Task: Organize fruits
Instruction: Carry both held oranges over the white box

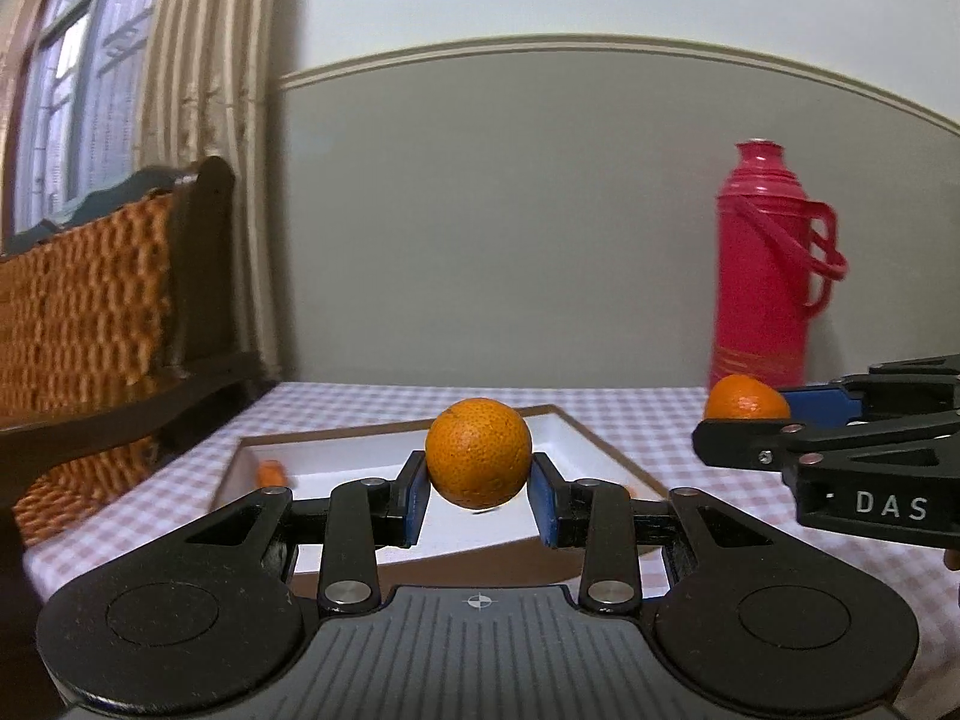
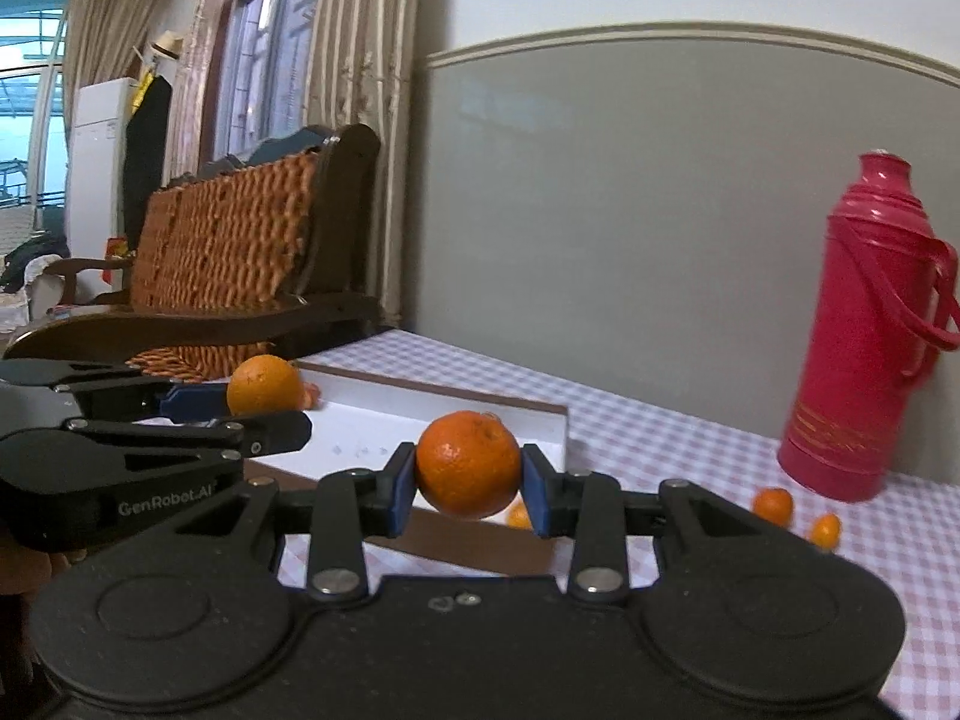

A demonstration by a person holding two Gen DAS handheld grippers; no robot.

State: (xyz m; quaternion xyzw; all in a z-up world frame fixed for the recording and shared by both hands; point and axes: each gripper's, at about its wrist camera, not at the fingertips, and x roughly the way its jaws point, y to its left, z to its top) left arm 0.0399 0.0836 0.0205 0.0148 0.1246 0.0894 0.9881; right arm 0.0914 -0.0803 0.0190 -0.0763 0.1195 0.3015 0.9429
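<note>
Here, the left hand-held gripper [image 1: 478, 495] is clamped on an orange [image 1: 478, 453] above the white tray [image 1: 573, 435], while the right hand-held gripper [image 2: 468, 489] grips a second orange [image 2: 468, 463] near the tray's corner. Both should be lowered well inside the rim before release (round fruit rolls). Three small oranges [image 2: 773, 505] wait on the checked tabletop [image 2: 690, 438] by the red thermos [image 2: 864, 330]. The tray's contents are mostly hidden.
</note>
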